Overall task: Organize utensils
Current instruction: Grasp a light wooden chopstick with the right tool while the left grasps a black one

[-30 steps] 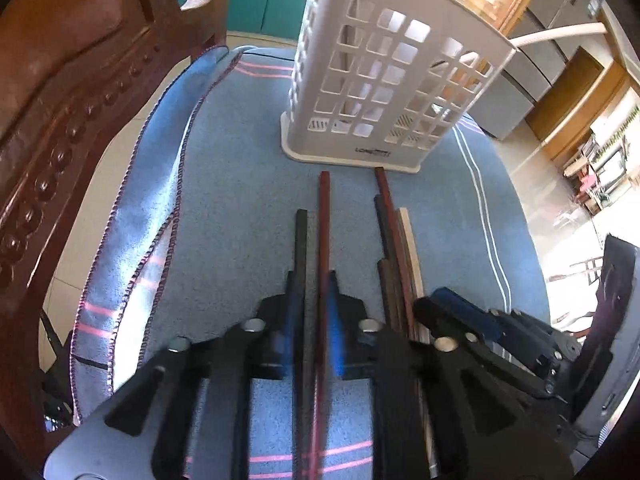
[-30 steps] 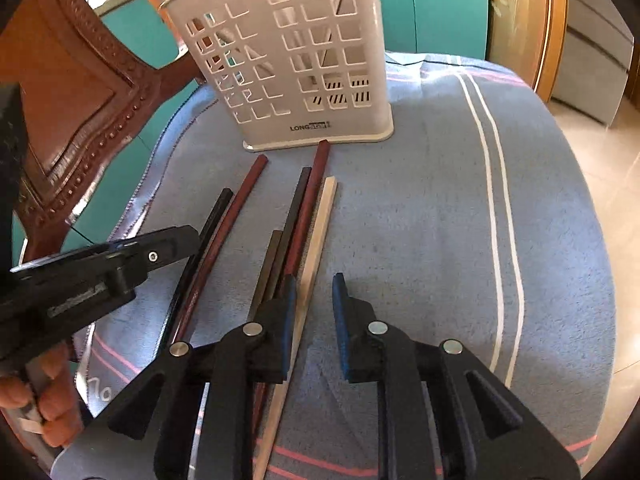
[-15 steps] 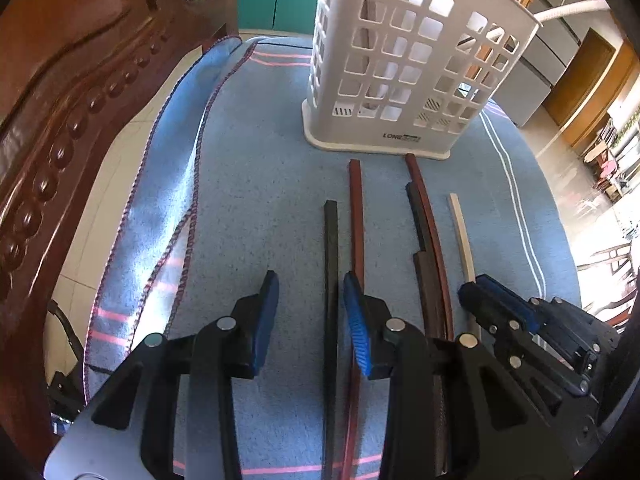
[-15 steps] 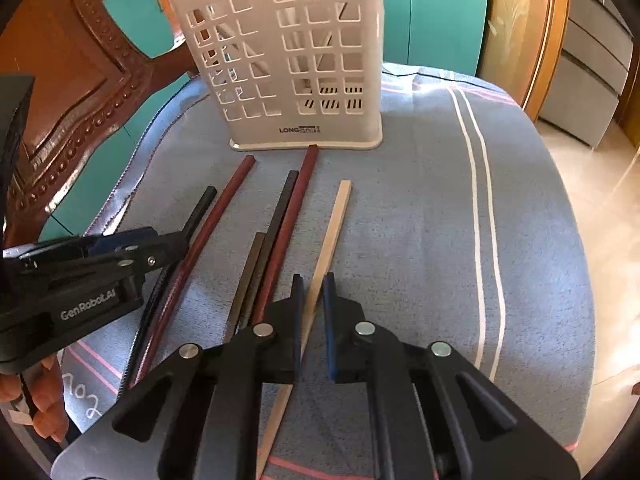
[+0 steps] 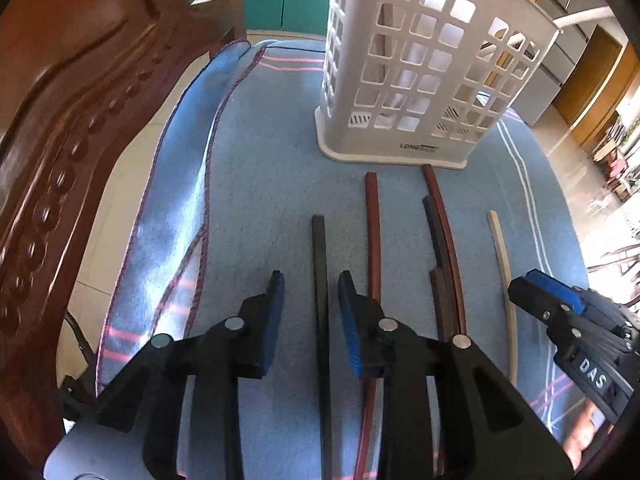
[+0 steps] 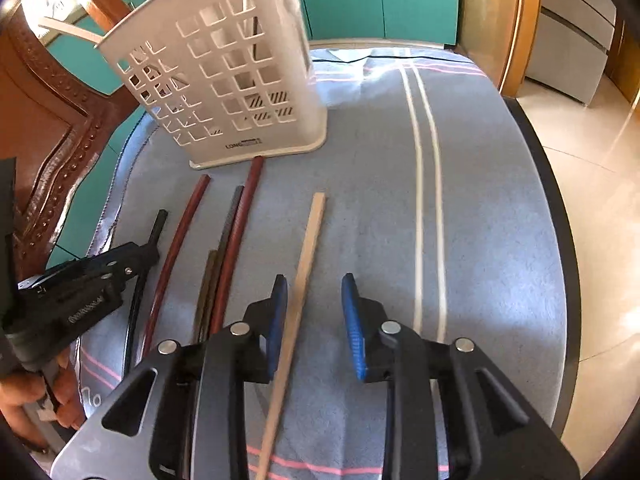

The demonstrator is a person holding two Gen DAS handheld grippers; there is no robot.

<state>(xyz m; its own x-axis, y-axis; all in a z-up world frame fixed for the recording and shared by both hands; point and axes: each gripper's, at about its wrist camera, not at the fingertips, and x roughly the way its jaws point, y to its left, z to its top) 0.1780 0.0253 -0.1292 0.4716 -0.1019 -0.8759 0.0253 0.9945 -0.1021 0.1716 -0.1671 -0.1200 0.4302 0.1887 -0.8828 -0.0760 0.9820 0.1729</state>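
On the cloth-covered counter (image 6: 480, 208), before the white basket (image 6: 224, 80): 6 chopsticks. Our left tool (image 5: 311, 284) straddles the black stick (image 5: 319, 264), released; our right tool (image 6: 314, 288), just reopened, straddles the pale stick (image 6: 308, 240), released. Risk: closing off-centre rolls either stick away.

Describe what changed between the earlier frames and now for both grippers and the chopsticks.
The right gripper pinched the pale chopstick, dragged it sideways clear of the dark ones, and has just opened; it lies loose between the fingers. The left gripper shifted from the red chopstick to straddle the black chopstick, gripping nothing. The white holder and the other chopsticks stayed put.
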